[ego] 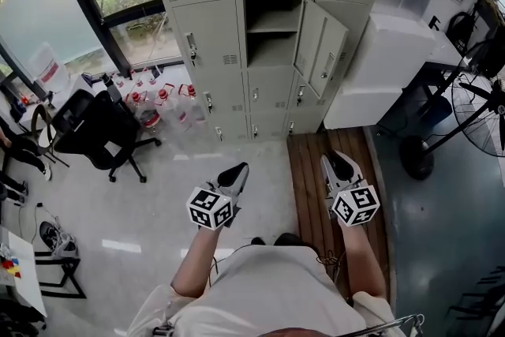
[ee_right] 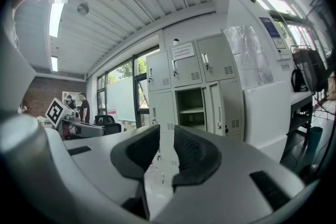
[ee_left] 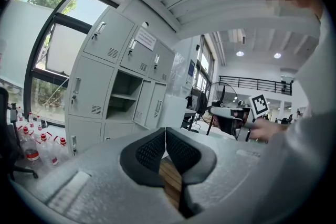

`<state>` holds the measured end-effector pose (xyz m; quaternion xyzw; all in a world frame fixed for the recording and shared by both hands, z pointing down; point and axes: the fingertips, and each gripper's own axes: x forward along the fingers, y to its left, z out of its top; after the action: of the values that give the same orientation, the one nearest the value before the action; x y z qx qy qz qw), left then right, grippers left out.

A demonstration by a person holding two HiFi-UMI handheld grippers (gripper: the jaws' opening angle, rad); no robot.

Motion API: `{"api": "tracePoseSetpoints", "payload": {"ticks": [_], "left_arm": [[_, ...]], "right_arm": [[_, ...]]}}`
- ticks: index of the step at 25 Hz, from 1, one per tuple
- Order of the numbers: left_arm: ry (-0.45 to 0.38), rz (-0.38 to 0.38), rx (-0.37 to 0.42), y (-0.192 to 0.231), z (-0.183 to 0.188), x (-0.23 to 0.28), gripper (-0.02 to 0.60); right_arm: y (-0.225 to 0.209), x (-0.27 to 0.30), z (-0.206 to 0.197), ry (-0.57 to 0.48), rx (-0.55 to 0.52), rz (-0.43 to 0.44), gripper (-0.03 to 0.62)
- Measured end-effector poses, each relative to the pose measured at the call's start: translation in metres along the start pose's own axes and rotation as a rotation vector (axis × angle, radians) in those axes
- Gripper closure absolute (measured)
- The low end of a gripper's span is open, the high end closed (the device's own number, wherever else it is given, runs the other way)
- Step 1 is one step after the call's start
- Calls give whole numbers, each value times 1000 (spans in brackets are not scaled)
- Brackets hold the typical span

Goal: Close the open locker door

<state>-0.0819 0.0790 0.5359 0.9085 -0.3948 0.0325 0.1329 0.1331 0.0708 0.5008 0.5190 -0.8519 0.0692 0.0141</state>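
Well, the open locker door [ego: 316,39] stands upright, well ahead of us, hinged at its right. Our right tongs [ego: 337,162], slightly released and empty, are nearer than our clenched, empty left tongs [ego: 238,171].

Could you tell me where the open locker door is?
In the head view, the open locker door stands at upper centre, swung out from the right edge of the open compartment in the lockers' middle column.

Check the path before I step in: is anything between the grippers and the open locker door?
Nothing visible does. Only floor lies between the left gripper, the right gripper and the door; the chair and bottles stand off to the left.
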Motion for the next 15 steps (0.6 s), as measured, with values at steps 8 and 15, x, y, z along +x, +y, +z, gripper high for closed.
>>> {"api": "tracePoseSetpoints", "payload": {"ticks": [8, 15], "left_arm": [[4, -14, -12, 9, -3, -2, 566], [11, -6, -27, 22, -8, 14, 566]], "right_arm": [[7, 2, -5, 16, -15, -21, 523], [-11, 18, -7, 16, -6, -31, 522]]}}
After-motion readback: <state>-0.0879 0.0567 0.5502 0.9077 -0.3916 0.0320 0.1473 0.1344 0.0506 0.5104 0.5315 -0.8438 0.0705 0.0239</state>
